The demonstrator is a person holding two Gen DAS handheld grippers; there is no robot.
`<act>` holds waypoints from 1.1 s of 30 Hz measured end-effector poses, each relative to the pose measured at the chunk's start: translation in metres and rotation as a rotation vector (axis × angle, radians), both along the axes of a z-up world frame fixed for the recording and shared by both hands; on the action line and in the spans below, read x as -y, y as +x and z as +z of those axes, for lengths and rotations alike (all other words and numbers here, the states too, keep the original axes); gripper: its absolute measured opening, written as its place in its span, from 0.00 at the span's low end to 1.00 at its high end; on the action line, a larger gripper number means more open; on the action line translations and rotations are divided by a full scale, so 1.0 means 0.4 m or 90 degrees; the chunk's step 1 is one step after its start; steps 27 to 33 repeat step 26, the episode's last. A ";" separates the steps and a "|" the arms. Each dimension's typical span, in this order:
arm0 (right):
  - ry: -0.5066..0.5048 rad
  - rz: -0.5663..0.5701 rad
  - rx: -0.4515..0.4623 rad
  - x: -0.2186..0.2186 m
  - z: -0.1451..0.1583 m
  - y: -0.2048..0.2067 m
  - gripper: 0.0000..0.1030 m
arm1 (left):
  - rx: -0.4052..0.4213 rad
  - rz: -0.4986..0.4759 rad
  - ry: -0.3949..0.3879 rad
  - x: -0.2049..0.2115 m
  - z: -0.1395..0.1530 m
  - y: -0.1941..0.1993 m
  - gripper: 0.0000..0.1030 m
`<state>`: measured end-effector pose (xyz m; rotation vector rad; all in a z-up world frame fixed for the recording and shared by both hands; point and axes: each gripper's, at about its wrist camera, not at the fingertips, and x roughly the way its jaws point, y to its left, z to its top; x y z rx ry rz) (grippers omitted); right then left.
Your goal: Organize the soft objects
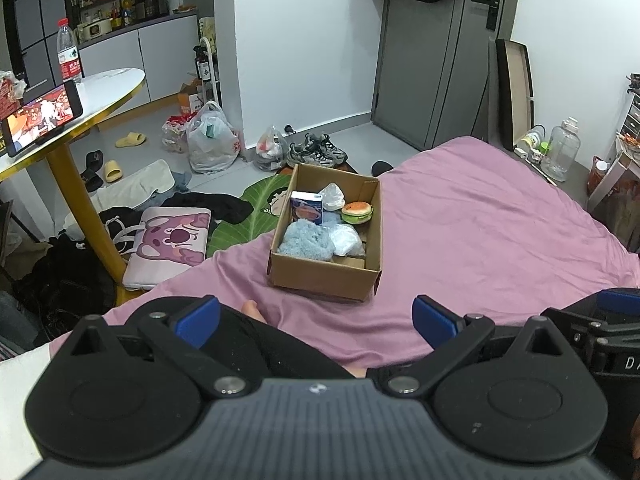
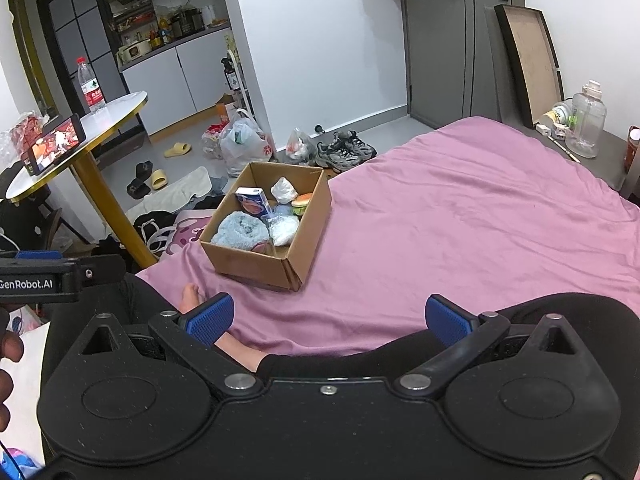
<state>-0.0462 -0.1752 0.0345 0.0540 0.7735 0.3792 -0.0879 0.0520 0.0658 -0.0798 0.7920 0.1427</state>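
Note:
An open cardboard box [image 1: 320, 276] [image 2: 256, 258] sits on the pink bed [image 1: 480, 220] [image 2: 480, 220] near its left edge. Inside lie a fluffy light-blue towel [image 1: 306, 240] [image 2: 240, 231], a blue carton [image 1: 306, 207] [image 2: 252, 200], a burger toy [image 1: 357, 212] [image 2: 301, 203], a crumpled white bag [image 1: 333, 196] [image 2: 283, 190] and a clear white-filled bag [image 1: 345, 239] [image 2: 283, 229]. My left gripper [image 1: 316, 322] is open and empty, well short of the box. My right gripper [image 2: 328, 318] is open and empty, also short of it, above the person's legs.
The person's bare foot [image 2: 191, 296] and black-trousered legs [image 2: 520, 320] lie on the bed before the grippers. A round white table [image 1: 80, 100] on a yellow leg holds a phone [image 1: 40, 118] and a water bottle [image 1: 68, 52]. Clothes, bags, shoes and slippers litter the floor.

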 end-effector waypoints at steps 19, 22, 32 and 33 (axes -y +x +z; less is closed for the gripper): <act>0.014 0.000 -0.005 -0.022 -0.016 0.009 1.00 | -0.003 0.008 -0.005 -0.003 -0.027 0.004 0.99; 0.014 0.004 -0.001 -0.031 -0.011 0.009 1.00 | 0.000 0.005 -0.006 -0.004 -0.026 -0.001 0.99; 0.017 0.006 0.004 -0.038 -0.005 0.007 1.00 | 0.005 0.007 -0.006 -0.006 -0.027 -0.003 0.99; 0.017 0.006 0.004 -0.038 -0.005 0.007 1.00 | 0.005 0.007 -0.006 -0.006 -0.027 -0.003 0.99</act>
